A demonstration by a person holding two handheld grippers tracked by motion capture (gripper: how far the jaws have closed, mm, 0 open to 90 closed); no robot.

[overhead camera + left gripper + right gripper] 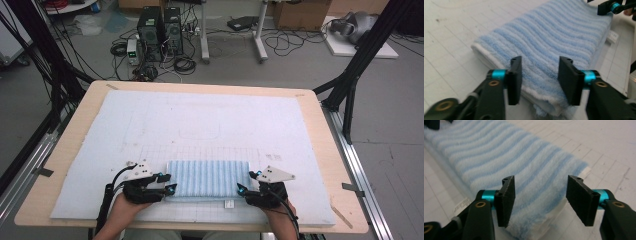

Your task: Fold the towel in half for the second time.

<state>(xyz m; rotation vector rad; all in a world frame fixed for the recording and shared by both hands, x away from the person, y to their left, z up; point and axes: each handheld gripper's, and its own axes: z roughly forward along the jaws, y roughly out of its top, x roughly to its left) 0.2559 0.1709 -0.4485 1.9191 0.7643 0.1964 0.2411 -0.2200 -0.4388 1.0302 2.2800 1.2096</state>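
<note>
Right now I have both grippers at the near edge of the table (320, 150), 1 at each short end of a folded blue-and-white striped towel (207, 178). It lies flat on the pale gridded mat (150, 125) that covers most of the table, close to the mat's near edge and about midway between its left and right edges. I see no box, tray or other container on the mat, so the towel sits straight on the grid. My left gripper (166, 183) is at the towel's left end; in the left gripper view its 2 black jaws are spread apart with that end of the towel (549, 45) between them, and they are not clamped on it. My right gripper (246, 181) is at the towel's right end; in the right gripper view its jaws stand wide as well, straddling the corner of the towel (506, 160) without pinching it. Whether any jaw brushes the pile I cannot tell. A small white label (229, 204) pokes out from the towel's near edge, nearer the right end. Across the towel, the left gripper view catches the right gripper (611, 7) at the far end.
</note>
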